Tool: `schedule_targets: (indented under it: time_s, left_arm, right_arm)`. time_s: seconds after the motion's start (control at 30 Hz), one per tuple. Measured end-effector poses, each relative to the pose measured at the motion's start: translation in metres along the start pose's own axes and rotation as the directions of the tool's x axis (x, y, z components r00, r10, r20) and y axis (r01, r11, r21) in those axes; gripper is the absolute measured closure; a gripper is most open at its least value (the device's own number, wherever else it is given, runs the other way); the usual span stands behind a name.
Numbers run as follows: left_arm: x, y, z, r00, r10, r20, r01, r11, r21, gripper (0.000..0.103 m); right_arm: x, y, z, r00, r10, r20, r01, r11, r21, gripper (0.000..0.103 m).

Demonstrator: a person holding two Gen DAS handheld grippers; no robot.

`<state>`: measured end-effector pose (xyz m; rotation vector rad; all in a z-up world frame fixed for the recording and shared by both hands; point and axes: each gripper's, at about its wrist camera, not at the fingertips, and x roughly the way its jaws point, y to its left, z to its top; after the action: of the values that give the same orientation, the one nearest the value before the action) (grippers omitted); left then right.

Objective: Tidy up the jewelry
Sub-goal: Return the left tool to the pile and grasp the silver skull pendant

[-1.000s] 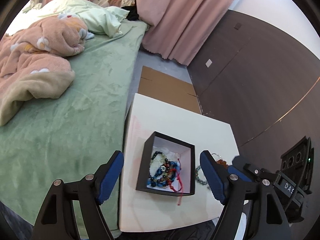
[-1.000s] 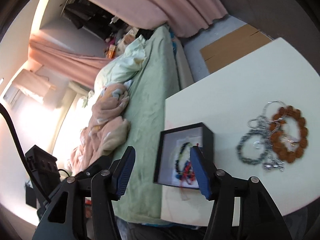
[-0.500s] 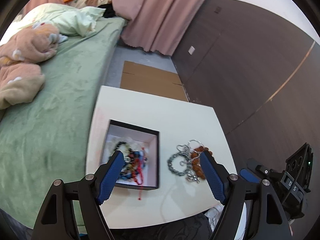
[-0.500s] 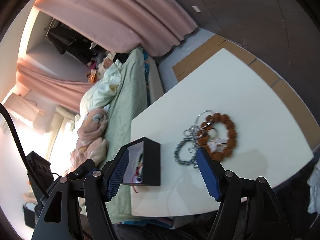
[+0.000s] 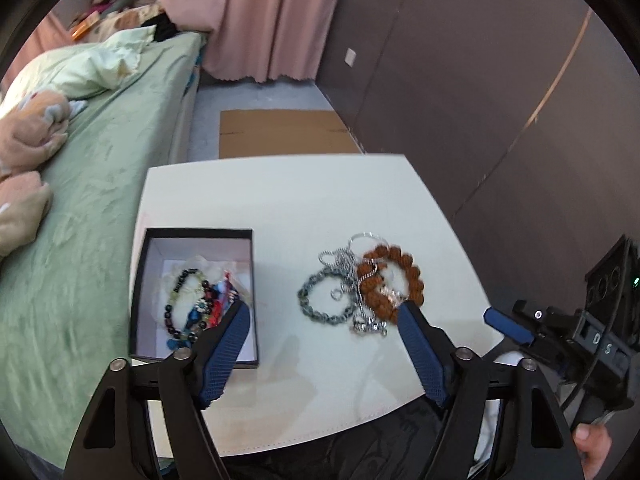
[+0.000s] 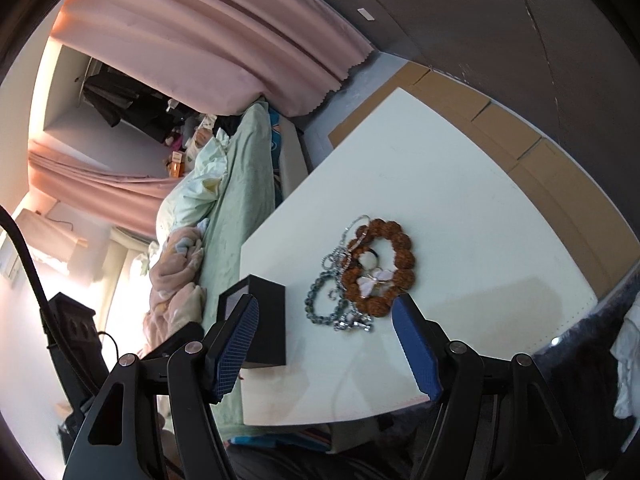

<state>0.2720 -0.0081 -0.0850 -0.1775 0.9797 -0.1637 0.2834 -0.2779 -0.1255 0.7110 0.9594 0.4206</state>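
Both cameras have swung right since a second ago, bringing the loose jewelry pile, earlier at the frame edge, to the middle of the view between the fingers. Over the square white table, the left gripper hovers with its blue-padded jaws spread wide, holding nothing and touching nothing. Seen between them are a grey-green beaded bracelet, tangled silver chains and a brown wooden-bead bracelet, heaped together on the tabletop. Just left of the pile, apart from it, sits the open black jewelry box with a white lining, where dark, blue and red beaded bracelets lie bunched.

The right gripper is likewise wide open and empty above the table's near edge, its pads framing the same heap; from that side a pale butterfly charm shows inside the brown ring. A green-covered bed with a pink blanket runs along the table's left side, pink curtains hang beyond, and flattened brown cardboard lies on the floor.
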Motion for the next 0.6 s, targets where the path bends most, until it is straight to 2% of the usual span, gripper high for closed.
schedule_targets:
  time_s: [0.17, 0.37, 0.53, 0.6]
  left_arm:
    - [0.02, -0.01, -0.007, 0.999, -0.005, -0.051, 0.005, 1.0, 0.006, 0.038]
    - [0.044, -0.026, -0.012, 0.994, -0.023, -0.106, 0.025, 1.0, 0.017, 0.039]
    - [0.068, -0.029, -0.016, 0.985, -0.038, -0.17, 0.03, 0.998, -0.051, 0.044]
    - [0.076, -0.029, -0.019, 0.98, -0.043, -0.192, 0.025, 0.995, -0.095, 0.05]
  right_arm:
    - [0.006, -0.016, -0.003, 0.999, -0.005, -0.032, 0.005, 1.0, 0.008, 0.033]
    - [0.002, -0.038, -0.003, 0.999, -0.024, -0.037, 0.026, 0.999, 0.039, 0.033]
    - [-0.006, -0.054, -0.002, 0.999, -0.041, -0.032, 0.043, 0.998, 0.054, 0.033]
    - [-0.007, -0.059, -0.001, 0.999, -0.045, -0.029, 0.046, 0.997, 0.061, 0.033]
